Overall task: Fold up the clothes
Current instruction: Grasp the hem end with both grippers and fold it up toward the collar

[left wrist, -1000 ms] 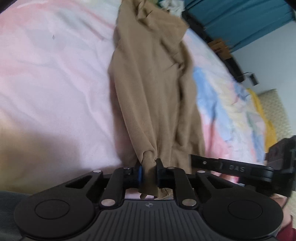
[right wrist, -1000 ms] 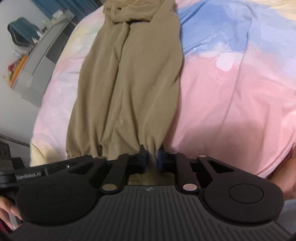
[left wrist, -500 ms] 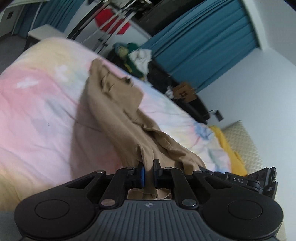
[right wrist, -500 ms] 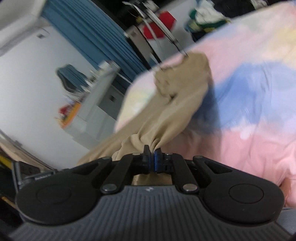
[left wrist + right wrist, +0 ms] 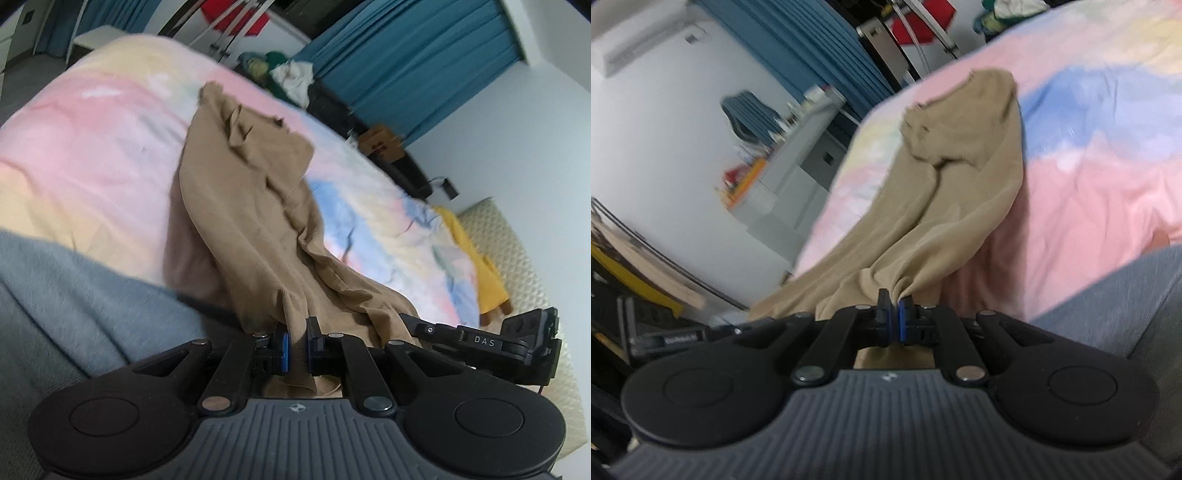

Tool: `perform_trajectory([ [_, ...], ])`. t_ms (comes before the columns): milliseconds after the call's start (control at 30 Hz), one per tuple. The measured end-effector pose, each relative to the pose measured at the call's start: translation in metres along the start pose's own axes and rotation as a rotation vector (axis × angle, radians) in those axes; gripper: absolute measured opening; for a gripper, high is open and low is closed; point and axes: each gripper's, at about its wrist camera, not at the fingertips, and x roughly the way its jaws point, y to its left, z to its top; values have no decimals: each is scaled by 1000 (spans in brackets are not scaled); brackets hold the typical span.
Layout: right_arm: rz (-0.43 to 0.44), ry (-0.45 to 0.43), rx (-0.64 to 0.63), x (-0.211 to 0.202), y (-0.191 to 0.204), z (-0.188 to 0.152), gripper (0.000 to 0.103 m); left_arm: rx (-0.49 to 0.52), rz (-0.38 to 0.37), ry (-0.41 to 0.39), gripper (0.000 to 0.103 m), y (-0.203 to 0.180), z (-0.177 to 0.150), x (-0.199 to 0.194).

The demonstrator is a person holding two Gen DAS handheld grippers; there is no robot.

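A tan garment stretches lengthwise over the pastel bedspread, its far end bunched near the bed's far side. My left gripper is shut on the near hem, the cloth pinched between its blue pads and lifted off the bed. In the right wrist view the same tan garment rises toward my right gripper, which is shut on the hem's other corner. The right gripper's body shows at the right of the left wrist view. The hem between the two grippers hangs slack.
A grey-clad part of the person fills the near left, and shows again as grey fabric. A yellow cloth lies by a cream headboard. Blue curtains, a clothes pile and a grey desk surround the bed.
Both grippers have risen and pulled back toward the person, lifting the near hem off the bed. The views have tilted up, so the room beyond the bed now shows.
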Motion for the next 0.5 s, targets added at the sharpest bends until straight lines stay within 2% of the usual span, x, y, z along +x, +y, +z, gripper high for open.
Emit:
perform_trajectory([
  [167,-67,93,-55,14,3,-12,13,19,34,37,9,16,-6,6],
  [233,-91,127,-83,16,8,-11,25,32,47,45,9,18,-8,9],
  [267,-100,135,-96,18,9,-9,42,38,54,48,9,18,-7,10],
  [300,-109,142,-112,20,11,-7,53,40,60,51,9,18,-7,11],
  [333,-125,150,-129,24,13,-5,57,40,66,54,9,18,-7,12],
  [400,-172,177,-170,34,18,-2,60,43,72,57,9,18,-7,12],
  [500,-190,307,-225,63,22,-1,62,50,83,61,9,16,-6,12],
])
